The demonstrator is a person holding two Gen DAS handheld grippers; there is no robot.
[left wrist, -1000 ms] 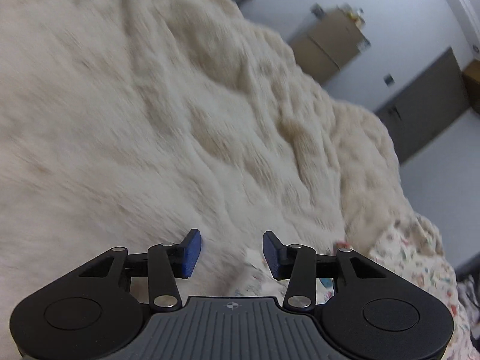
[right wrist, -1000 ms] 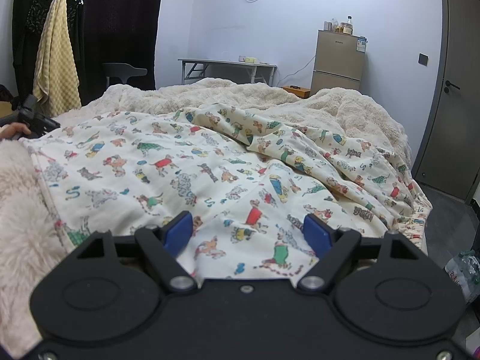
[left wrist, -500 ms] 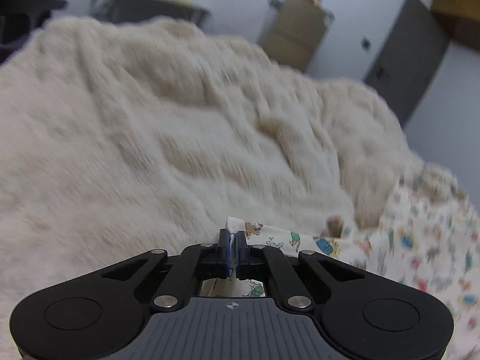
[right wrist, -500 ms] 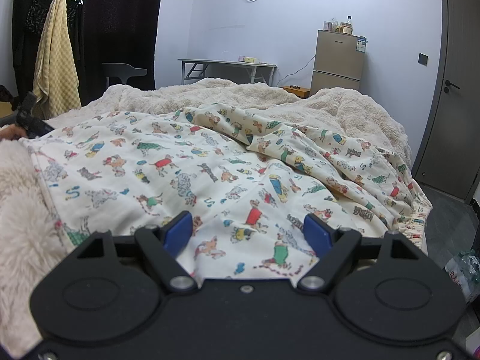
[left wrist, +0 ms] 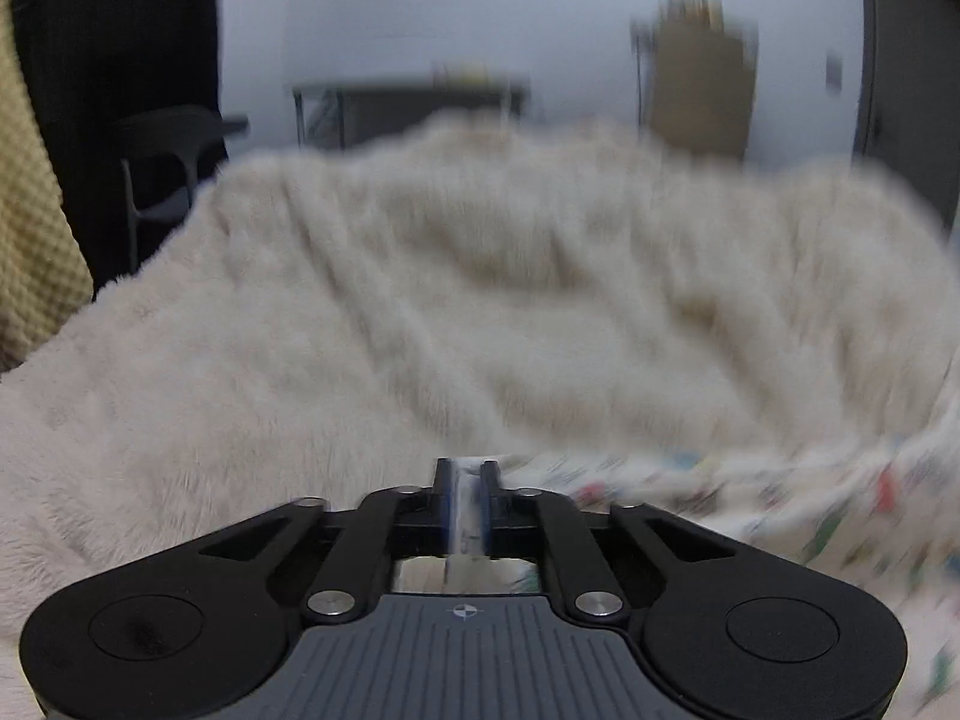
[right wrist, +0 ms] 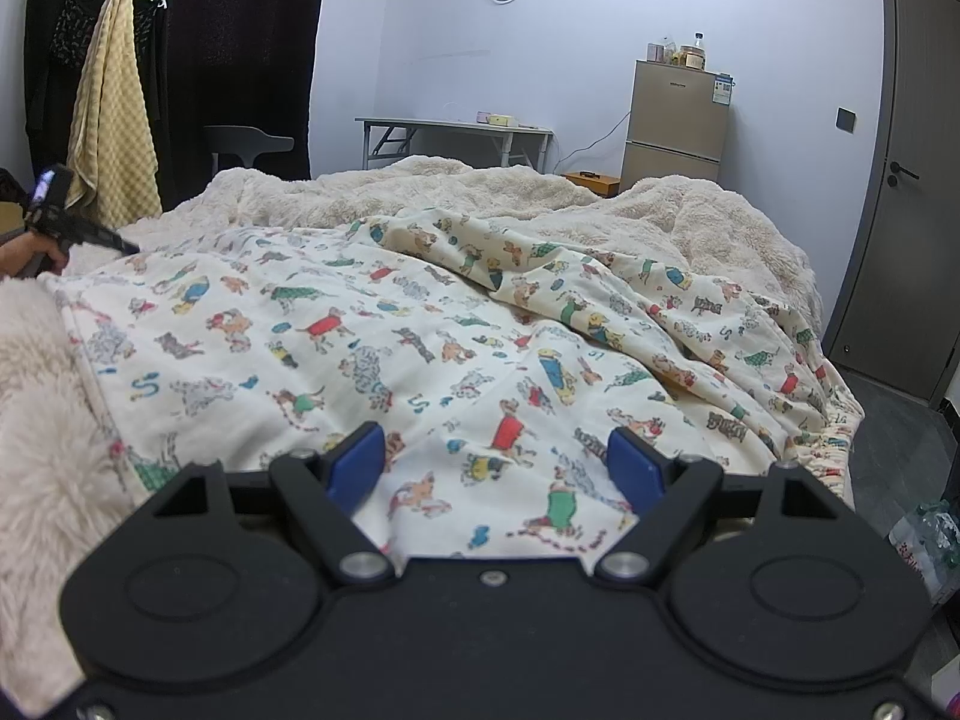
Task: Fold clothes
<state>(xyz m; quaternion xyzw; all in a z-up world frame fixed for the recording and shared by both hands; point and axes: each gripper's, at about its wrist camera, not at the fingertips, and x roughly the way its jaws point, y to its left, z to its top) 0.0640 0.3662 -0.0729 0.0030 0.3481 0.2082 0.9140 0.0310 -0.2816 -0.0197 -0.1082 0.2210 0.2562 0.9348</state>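
- In the right wrist view, the right gripper (right wrist: pixel 497 461) is seen nearest, with its blue pads (right wrist: pixel 354 461) spread wide apart. Nothing is pinched; it is let go. The near edge of the printed cloth (right wrist: pixel 420 348) lies just under and between the pads.
- The printed cloth, with little dogs on it, is spread over the fluffy blanket (right wrist: pixel 690 216) on the bed. It reaches from the near edge of the bed out to the right edge, where it hangs over a bit. A rumpled fold is seen toward the far right.
- In the left wrist view, the left gripper (left wrist: pixel 465 507) is seen with a thin strip of pale cloth between its narrow jaws. The jaws are opening a little, but the cloth edge looks pinched by the pads. The picture is blurry, so this is not fully sure.
- At the far left edge of the bed, that same gripper is seen held in a hand (right wrist: pixel 27 252), at the cloth's left corner.
- The step in hand is judged to be picking up two corners for the first fold.
- To do it well, the left corner should be kept tight so it is not dropped.
- The near edge should be pinched by the right gripper before anything is lifted.
- Both sides should be lifted together, so the cloth is kept flat and the fluffy blanket is not dragged along.
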